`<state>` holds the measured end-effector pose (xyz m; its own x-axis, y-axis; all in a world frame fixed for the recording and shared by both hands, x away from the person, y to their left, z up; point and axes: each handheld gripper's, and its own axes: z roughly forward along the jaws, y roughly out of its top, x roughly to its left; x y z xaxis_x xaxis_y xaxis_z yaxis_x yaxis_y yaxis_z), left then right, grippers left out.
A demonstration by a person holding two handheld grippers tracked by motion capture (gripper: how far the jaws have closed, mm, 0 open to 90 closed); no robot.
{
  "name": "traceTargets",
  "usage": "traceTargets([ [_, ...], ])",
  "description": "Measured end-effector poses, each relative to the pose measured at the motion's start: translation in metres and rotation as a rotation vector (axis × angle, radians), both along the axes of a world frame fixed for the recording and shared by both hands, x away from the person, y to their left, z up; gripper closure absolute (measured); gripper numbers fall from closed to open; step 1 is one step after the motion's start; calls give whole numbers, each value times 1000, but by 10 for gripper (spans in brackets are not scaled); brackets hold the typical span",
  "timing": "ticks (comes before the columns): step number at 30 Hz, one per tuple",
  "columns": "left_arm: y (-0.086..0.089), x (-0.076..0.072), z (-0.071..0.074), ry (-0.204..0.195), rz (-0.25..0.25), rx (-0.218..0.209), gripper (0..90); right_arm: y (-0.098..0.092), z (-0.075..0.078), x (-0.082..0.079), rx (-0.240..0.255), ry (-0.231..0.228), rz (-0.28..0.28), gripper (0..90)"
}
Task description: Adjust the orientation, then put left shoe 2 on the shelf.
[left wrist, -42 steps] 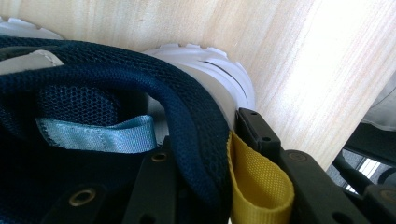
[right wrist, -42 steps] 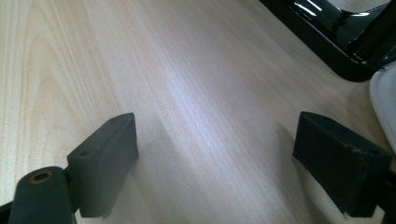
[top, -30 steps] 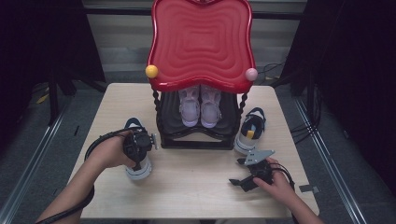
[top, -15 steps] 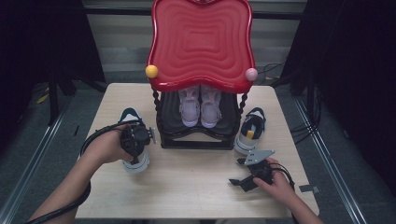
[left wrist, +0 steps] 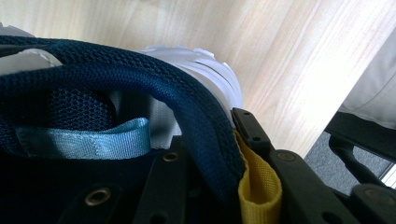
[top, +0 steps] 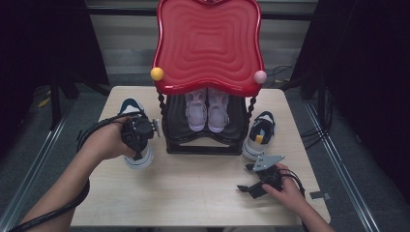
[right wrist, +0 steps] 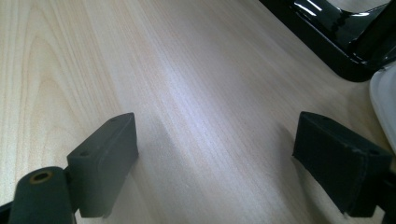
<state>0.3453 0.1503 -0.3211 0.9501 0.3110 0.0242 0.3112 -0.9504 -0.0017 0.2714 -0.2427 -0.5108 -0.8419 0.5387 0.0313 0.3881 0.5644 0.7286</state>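
A navy and white sneaker [top: 139,157] hangs at the table's left, heel toward the person, with my left gripper [top: 138,133] shut on its heel collar. In the left gripper view one jaw is inside the shoe and the other outside, pinching the navy mesh collar [left wrist: 201,140] beside a yellow pull tab [left wrist: 259,191]; the white sole [left wrist: 205,65] is above bare wood. The matching sneaker [top: 259,135] stands right of the black rack [top: 203,145]. My right gripper [top: 250,189] rests open on the table at the front right, with nothing between its jaws [right wrist: 215,144].
The black rack holds a pair of pale pink shoes [top: 208,112] under a wavy red top [top: 208,43] with a yellow ball [top: 156,74] and a pink ball [top: 260,77]. The rack's base [right wrist: 327,32] lies ahead of the right gripper. Cables trail off both sides.
My left hand has risen and drawn toward the rack with the sneaker, whose heel has come up off the table. The right gripper has stayed put.
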Motion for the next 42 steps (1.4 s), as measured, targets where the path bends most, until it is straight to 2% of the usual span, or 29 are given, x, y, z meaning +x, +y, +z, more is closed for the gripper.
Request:
traceTargets([
  [7,3,1,23,-16,-7,-4,758,0,0,0,-3,0,-1,128],
  [8,3,0,26,-23,6,-16,758,0,0,0,-3,0,-1,128],
  [12,3,0,39,-10,-16,-15,758,0,0,0,-3,-1,-1,128],
  [19,4,0,56,-19,-26,-22,757,0,0,0,-3,-2,-2,129],
  [26,5,-3,75,-35,-19,-46,757,0,0,0,-3,-1,-2,129],
  [33,1,-2,98,-45,-32,-47,756,0,0,0,-3,-1,-2,129],
  [42,0,2,118,-52,-37,-32,755,0,0,0,-3,2,2,129],
])
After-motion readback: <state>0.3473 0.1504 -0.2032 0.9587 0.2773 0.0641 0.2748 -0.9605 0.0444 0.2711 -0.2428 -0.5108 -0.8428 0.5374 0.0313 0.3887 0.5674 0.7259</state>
